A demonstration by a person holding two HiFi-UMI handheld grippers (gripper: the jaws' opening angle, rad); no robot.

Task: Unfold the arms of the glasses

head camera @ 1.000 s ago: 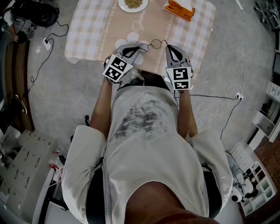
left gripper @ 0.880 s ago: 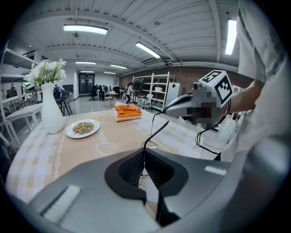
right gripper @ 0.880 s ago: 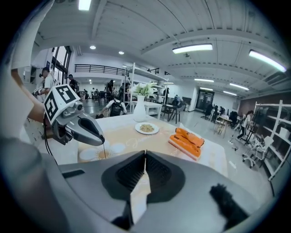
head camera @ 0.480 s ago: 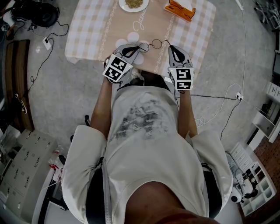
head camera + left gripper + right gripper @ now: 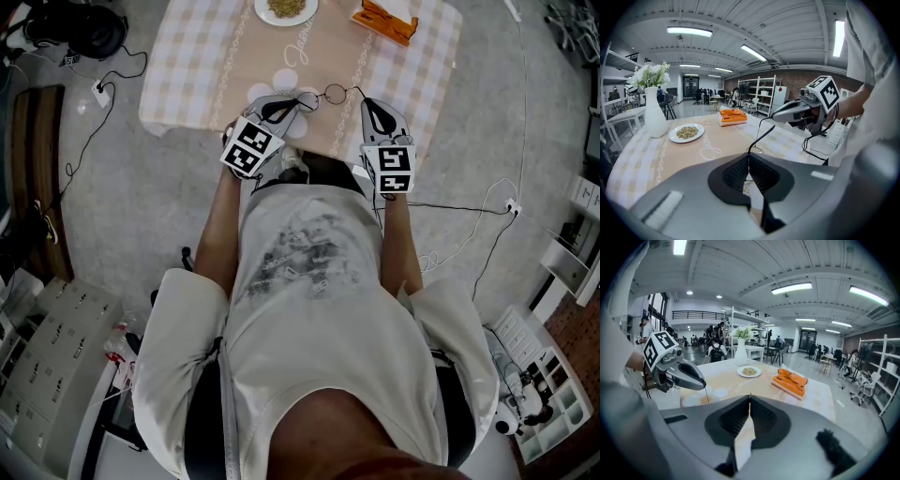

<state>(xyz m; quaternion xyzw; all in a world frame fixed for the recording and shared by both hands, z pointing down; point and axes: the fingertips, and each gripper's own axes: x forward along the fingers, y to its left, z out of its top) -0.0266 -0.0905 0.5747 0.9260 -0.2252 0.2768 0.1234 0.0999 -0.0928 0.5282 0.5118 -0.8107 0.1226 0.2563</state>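
Grey floor [image 5: 112, 187]: bare concrete left of the table, crossed by a black cable [image 5: 98, 127], with wide free room on that side.
Table [image 5: 164, 112]: under a beige checked cloth. Its near edge runs just ahead of the person, and both grippers reach over it.
Vase [image 5: 654, 119]: white, with flowers, upright at the far left of the table, well apart from the work.
Plate [image 5: 286, 7]: white, holding grain, at the far side, with open cloth between it and the grippers.
Left gripper [image 5: 302, 101]: close to the near edge, angled in toward the middle and tilted down.
Left fingers [image 5: 736, 174]: pressed together, pinching the thin black frame of the glasses by one lens.
Glasses [image 5: 323, 94]: round wire frame between the two grippers, near the near edge. One black arm slants from the left fingers across to the right gripper's tip. I cannot tell whether a lens rests on the cloth.
Right gripper [image 5: 367, 101]: just right of the glasses, pointing ahead and down.
Right fingers [image 5: 761, 416]: pressed together, nipping the end of that arm at their very tip.
Orange box [image 5: 384, 21]: on the far right part of the table, well apart from the right gripper, with free cloth between.
Right edge: the cloth drops away just beyond the right gripper. Past it lies more grey floor with a white cable [image 5: 487, 220].
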